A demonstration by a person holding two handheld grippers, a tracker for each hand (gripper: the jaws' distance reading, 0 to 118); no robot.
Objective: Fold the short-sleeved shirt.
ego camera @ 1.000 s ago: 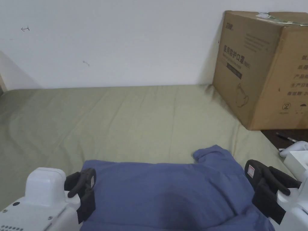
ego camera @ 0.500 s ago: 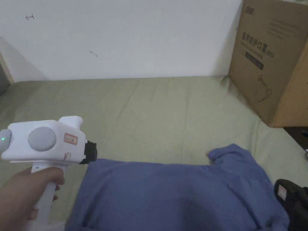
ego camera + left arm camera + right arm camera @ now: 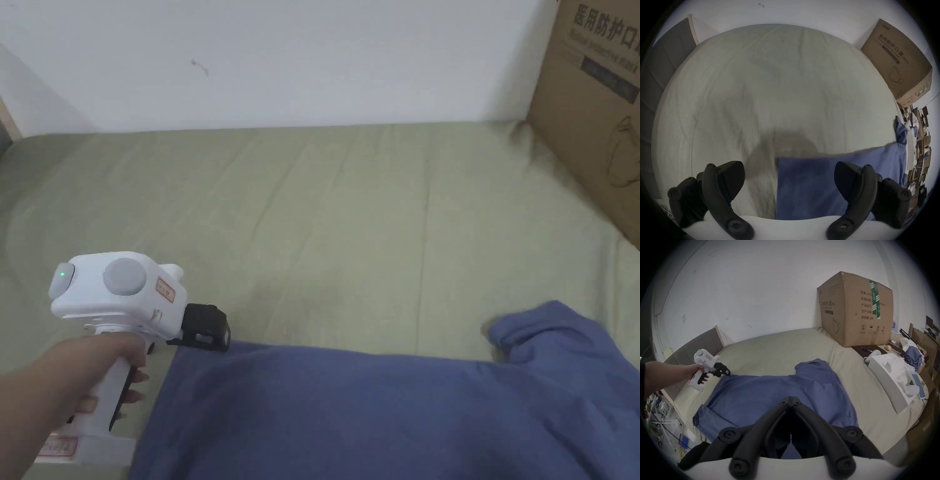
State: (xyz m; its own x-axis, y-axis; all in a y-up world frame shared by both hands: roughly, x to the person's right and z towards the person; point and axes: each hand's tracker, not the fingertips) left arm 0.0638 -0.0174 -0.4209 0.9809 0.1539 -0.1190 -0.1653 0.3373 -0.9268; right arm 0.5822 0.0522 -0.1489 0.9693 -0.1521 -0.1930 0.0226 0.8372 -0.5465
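Lying spread across the near part of a bed [image 3: 350, 212] covered in an olive-green sheet, the blue short-sleeved shirt [image 3: 387, 419] has one sleeve bunched up toward the cardboard box [image 3: 594, 100] at the far right corner. Its far edge runs fairly straight from that sleeve to a squared corner on the left.

At that left corner sits the left tool [image 3: 789, 177], held in a hand [image 3: 94, 375] by its white grip. In the left gripper view its two black jaws stand wide apart, the shirt's corner lying between them and closer to the right jaw; neither jaw presses on the cloth, and whether the tips touch the fabric is not clear. From the head view the tool's black tip meets the shirt's corner edge.

In the right gripper view, the right tool [image 3: 791, 400] hangs over the near middle of the shirt with its jaws pressed together at the tips, nothing visibly caught between them.

Beyond the bed's right edge stand a white box [image 3: 893, 379] and assorted clutter.
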